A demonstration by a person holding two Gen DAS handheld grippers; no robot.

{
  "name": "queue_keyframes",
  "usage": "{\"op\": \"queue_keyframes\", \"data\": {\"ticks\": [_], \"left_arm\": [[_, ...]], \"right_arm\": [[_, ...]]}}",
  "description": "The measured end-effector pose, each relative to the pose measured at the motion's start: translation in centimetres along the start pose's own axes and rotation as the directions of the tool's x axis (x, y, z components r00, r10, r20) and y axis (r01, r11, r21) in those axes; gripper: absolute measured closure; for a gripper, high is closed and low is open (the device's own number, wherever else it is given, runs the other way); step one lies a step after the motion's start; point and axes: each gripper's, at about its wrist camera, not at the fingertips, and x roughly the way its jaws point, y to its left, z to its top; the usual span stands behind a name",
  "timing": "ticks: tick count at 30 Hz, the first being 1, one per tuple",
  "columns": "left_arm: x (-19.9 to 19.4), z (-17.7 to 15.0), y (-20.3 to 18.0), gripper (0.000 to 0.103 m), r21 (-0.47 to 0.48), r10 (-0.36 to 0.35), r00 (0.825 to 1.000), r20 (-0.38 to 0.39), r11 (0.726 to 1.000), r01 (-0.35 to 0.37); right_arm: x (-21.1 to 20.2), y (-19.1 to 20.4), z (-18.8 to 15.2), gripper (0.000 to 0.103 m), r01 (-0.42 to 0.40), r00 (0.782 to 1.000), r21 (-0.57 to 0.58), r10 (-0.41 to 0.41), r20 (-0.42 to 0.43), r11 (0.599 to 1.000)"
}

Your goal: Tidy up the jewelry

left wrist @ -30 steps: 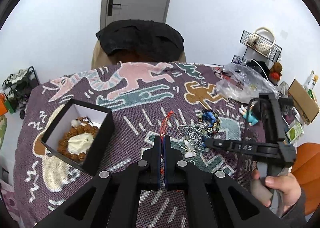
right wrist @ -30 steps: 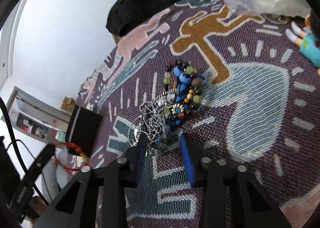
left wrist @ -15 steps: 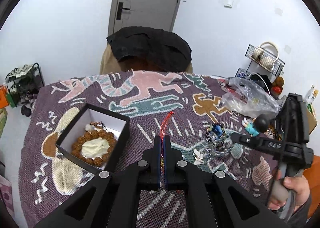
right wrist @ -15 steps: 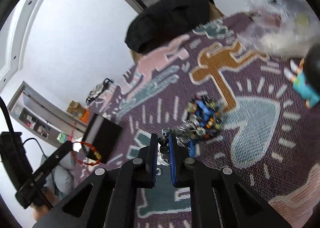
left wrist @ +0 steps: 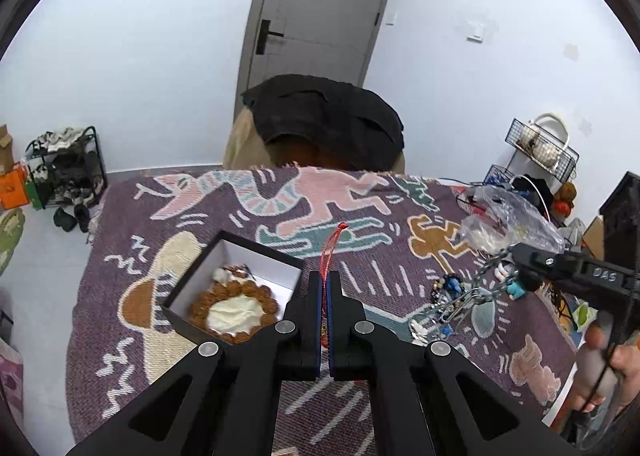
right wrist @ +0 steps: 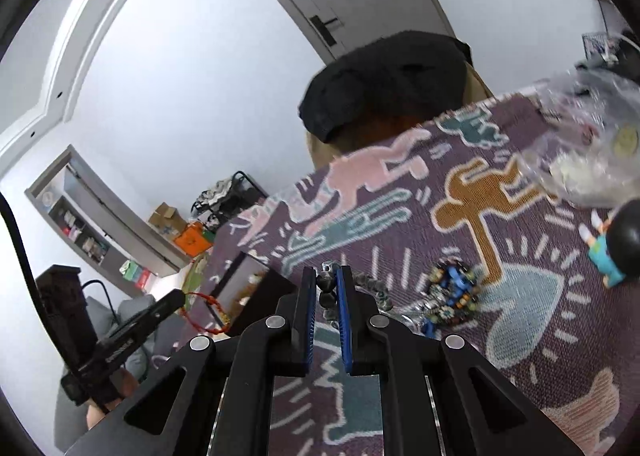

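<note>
My left gripper [left wrist: 324, 276] is shut on a thin red string bracelet [left wrist: 331, 246], held above the near right corner of the open black jewelry box [left wrist: 188, 284]. A brown bead bracelet [left wrist: 234, 292] around a white cushion lies in the box. My right gripper [right wrist: 328, 276] is shut on a silver chain necklace [left wrist: 486, 276], lifted and stretched up from the jewelry pile [left wrist: 444, 298]. The pile with blue and dark beads [right wrist: 452, 294] stays on the patterned cloth. The left gripper and red bracelet also show in the right wrist view [right wrist: 202, 314].
A clear plastic bag [left wrist: 500, 220] and a small teal figure [right wrist: 608, 252] lie at the table's right. A chair with a black cloth [left wrist: 328, 124] stands behind the table. Wire racks [left wrist: 540, 148] stand at the far right.
My right gripper closed on the silver chain and rose, pulling it up from the pile. My left gripper rose and shifted toward the box with the red bracelet.
</note>
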Motion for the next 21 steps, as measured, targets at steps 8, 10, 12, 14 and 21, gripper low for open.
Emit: {"op": "queue_keyframes", "data": {"ticks": [8, 10, 12, 14, 21], "left_arm": [[-0.1, 0.9, 2.3, 0.102, -0.018, 0.029, 1.0, 0.012, 0.999, -0.029], [-0.1, 1.1, 2.9, 0.102, -0.024, 0.039, 0.999, 0.015, 0.999, -0.038], [-0.1, 1.3, 3.5, 0.102, -0.032, 0.045, 0.999, 0.017, 0.999, -0.044], [0.0, 1.5, 4.0, 0.102, -0.041, 0.047, 0.999, 0.016, 0.998, -0.046], [1.0, 1.9, 5.7, 0.102, -0.066, 0.06, 0.998, 0.011, 0.996, -0.059]], "right_arm": [[-0.6, 3.9, 1.8, 0.091, -0.023, 0.999, -0.075, 0.025, 0.032, 0.997], [-0.7, 4.7, 2.2, 0.091, -0.029, 0.999, -0.089, 0.032, 0.039, 0.996], [-0.8, 5.4, 2.5, 0.091, -0.034, 0.998, -0.104, 0.039, 0.047, 0.994], [-0.9, 6.3, 2.9, 0.091, -0.038, 0.998, -0.12, 0.044, 0.052, 0.992], [-1.4, 8.4, 4.0, 0.091, -0.046, 0.996, -0.155, 0.058, 0.071, 0.987]]}}
